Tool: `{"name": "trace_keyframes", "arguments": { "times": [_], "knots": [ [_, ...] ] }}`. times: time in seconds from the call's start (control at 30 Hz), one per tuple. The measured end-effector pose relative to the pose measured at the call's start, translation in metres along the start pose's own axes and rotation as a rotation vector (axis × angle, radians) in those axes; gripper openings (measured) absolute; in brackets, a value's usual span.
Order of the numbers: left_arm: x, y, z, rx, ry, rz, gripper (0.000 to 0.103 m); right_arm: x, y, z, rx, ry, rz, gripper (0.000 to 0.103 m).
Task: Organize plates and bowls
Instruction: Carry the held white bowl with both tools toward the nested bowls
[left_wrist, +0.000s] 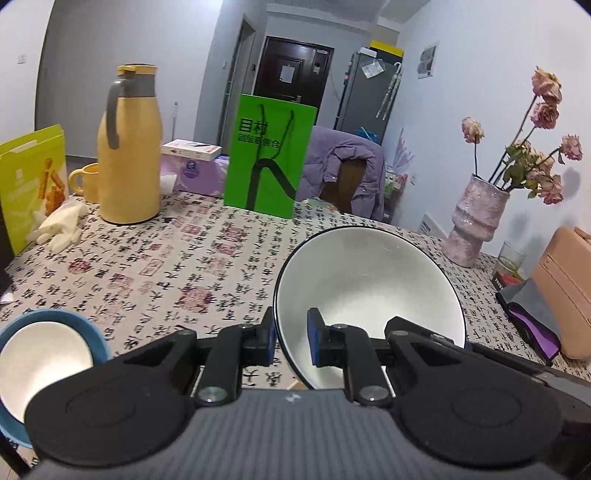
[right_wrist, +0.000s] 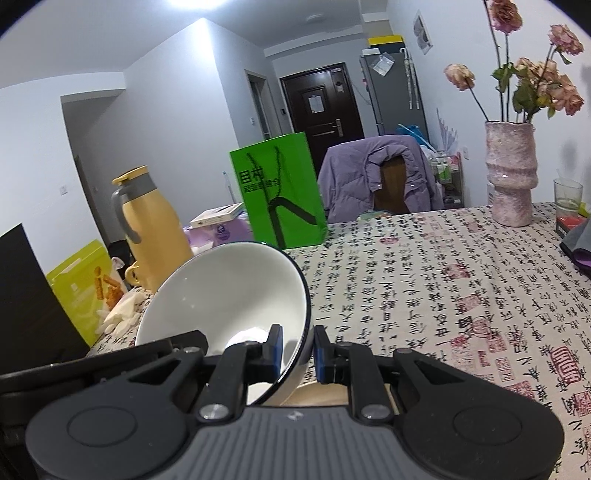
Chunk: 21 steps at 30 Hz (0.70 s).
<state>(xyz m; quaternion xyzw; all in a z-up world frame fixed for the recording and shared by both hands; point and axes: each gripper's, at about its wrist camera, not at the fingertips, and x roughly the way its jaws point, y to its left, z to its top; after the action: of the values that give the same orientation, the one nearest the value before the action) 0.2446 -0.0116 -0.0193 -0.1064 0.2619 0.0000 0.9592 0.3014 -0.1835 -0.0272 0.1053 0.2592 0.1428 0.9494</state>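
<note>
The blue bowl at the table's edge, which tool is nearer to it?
Left. The blue bowl lies right beside the left tool, which grips the white bowl rim. The right tool grips the opposite rim; its view shows no blue bowl.

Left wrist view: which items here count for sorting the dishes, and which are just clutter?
Job items: white bowl clamped at its rim by both grippers, left and right; blue-rimmed bowl.

Clutter: yellow flask, yellow mug, green bag, vase, drinking glass, gloves.
</note>
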Motion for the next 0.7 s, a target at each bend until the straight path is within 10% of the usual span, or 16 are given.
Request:
{"name": "trace_keyframes", "arguments": {
  "times": [0.7],
  "knots": [
    [-0.041, 0.079, -0.006, -0.083, -0.036, 0.073, 0.016, 0.001, 0.084, -0.023, -0.076, 0.026, 0.077, 0.017]
  ]
}}
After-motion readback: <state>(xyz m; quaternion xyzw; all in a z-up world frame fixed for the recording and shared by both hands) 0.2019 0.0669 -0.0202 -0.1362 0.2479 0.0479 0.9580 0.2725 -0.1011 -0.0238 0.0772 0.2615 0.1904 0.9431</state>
